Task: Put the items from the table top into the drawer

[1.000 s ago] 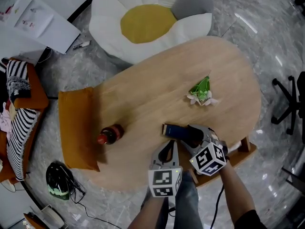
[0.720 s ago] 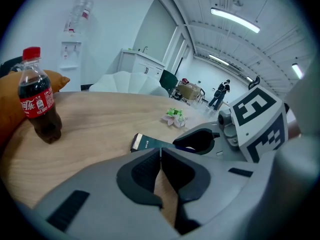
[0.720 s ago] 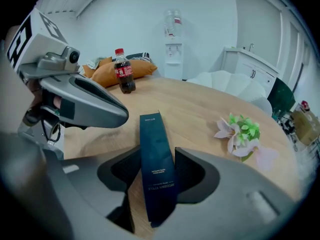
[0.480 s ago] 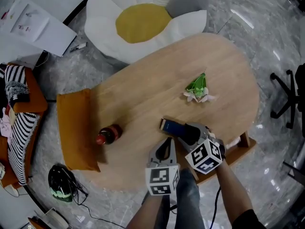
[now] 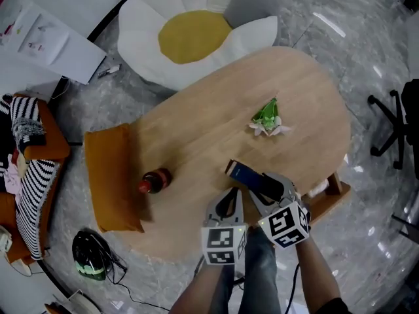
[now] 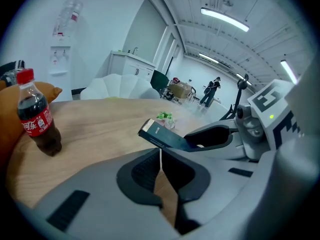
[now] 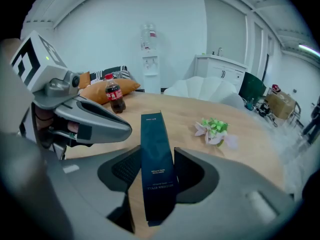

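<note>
Box (image 7: 157,169), slim and dark blue, pinched by its lower part between the pads of the right hand-held gripper (image 5: 263,187). Held slanted, far end raised off the wooden surface (image 5: 196,129), close to the edge nearest the person. Just beside it on the left: left hand-held gripper (image 6: 161,171), jaws pressed together on nothing, pointing down at the same edge. Farther out on the surface, well apart from both: cola bottle (image 5: 153,180) with a red cap, standing near the left end, and green-and-white flower sprig (image 5: 267,118), lying toward the right end. Beyond the bottle, off the left end: orange cushion (image 5: 108,178).
</note>
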Available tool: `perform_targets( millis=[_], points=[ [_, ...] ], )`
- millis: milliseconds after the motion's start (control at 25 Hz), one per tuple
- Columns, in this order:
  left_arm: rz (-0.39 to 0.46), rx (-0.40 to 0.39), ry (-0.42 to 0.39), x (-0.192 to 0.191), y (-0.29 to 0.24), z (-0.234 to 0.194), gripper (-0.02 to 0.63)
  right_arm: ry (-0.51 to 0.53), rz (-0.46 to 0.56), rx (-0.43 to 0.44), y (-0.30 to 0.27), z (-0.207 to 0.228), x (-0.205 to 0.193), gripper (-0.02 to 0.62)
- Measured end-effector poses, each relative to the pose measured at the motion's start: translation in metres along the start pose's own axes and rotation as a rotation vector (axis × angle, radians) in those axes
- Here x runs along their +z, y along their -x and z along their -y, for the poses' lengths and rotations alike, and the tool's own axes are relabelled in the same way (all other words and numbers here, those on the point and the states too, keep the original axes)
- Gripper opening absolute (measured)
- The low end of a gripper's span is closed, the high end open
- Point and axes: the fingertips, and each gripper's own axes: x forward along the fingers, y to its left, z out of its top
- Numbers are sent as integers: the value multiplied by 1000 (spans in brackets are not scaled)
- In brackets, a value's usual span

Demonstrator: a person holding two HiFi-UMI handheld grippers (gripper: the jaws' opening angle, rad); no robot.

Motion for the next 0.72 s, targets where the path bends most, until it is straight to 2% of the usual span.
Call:
perform_targets(
  millis=[280,560,720],
  points=[
    [16,-79,-16,6,11,24,17,-95,17,-81,31,0,-5,202],
    [5,-119,-66,7,18,46,17,-215,36,-170,63,9,-22,202],
    [-1,-133,-90,1,15,61,17,-258,32,-187,71,9,-40,202]
  ],
)
